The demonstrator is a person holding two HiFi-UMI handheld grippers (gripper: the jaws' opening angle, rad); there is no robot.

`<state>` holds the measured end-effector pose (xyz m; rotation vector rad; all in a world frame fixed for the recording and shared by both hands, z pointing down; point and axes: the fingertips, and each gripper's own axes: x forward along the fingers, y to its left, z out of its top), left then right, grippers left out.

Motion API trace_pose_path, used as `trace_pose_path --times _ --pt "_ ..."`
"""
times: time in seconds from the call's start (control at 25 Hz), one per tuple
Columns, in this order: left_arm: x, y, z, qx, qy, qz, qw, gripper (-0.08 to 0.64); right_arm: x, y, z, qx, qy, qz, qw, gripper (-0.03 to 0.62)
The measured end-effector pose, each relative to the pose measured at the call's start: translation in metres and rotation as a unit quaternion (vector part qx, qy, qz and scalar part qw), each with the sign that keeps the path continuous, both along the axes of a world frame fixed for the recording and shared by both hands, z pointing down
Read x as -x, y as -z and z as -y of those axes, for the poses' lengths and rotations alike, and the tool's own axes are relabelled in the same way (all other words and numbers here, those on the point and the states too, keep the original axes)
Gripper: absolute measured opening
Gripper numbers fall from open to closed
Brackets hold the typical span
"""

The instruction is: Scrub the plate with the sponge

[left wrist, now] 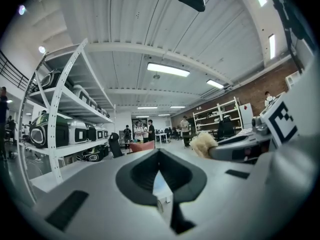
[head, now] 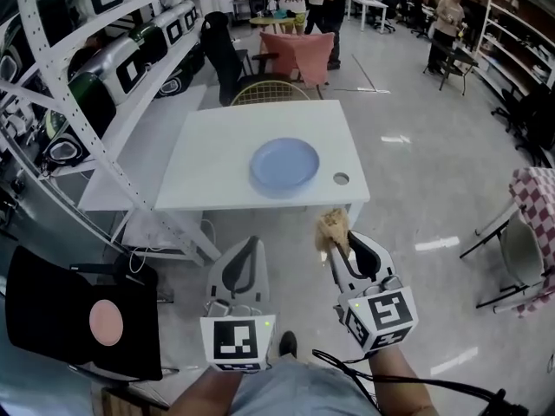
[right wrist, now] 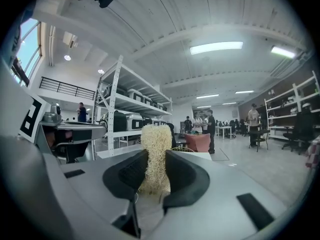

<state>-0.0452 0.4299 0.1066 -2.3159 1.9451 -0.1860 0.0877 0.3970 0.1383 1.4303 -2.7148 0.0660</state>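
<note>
- The two grippers are closest, held low in front of the person and short of the table's near edge, over the floor.
- The left gripper has its jaws pressed together with only a thin slit between the pads, and it carries nothing.
- The right gripper pinches the sponge, a pale, fibrous pad. Its long axis runs out past the jaw tips, pointing forward towards the table.
- The blue plate lies flat on the white table, right of centre and close to the near edge. It is ahead of the sponge and slightly to its left, well apart from it.
- The plate is round, so no approach angle is favoured. It sits roughly between the two grippers' lines, with the sponge tip the nearer part, so the right arm likely reaches forward and down.
- Nothing holds the plate, so it may slide under scrubbing; the empty left gripper could steady its rim.
- The tabletop is otherwise bare except for a small round hole just right of the plate.
- Shelving crowds the table's left side, a chair stands behind it, and the floor to the right is open.
</note>
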Motion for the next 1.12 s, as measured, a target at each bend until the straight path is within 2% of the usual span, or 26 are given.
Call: trace_pose_path --times 0.12,0.4,0.6,0.84,1.12 --pt "0.015 0.003 0.023 0.006 0.003 -0.018 0.9998 0.014 0.016 0.003 0.024 -0.003 -0.001 -0.001 1.0 0.11" --pt "0.036 0.002 0.07 -0.003 -0.011 -0.013 0.9998 0.014 0.035 0.002 0.064 -0.007 -0.012 -0.005 1.0 0.11" --pt "0.031 -0.011 0.096 0.019 -0.025 -0.025 0.9992 0.014 0.029 -0.002 0.086 0.001 -0.028 -0.006 1.0 0.11" --pt "0.023 -0.038 0.133 0.045 -0.038 -0.006 0.9983 0.014 0.014 -0.028 0.119 0.032 -0.044 -0.005 0.998 0.11" --pt "0.024 -0.06 0.208 0.07 -0.023 0.006 0.9972 0.014 0.009 -0.051 0.197 0.054 -0.038 0.0 0.998 0.11"
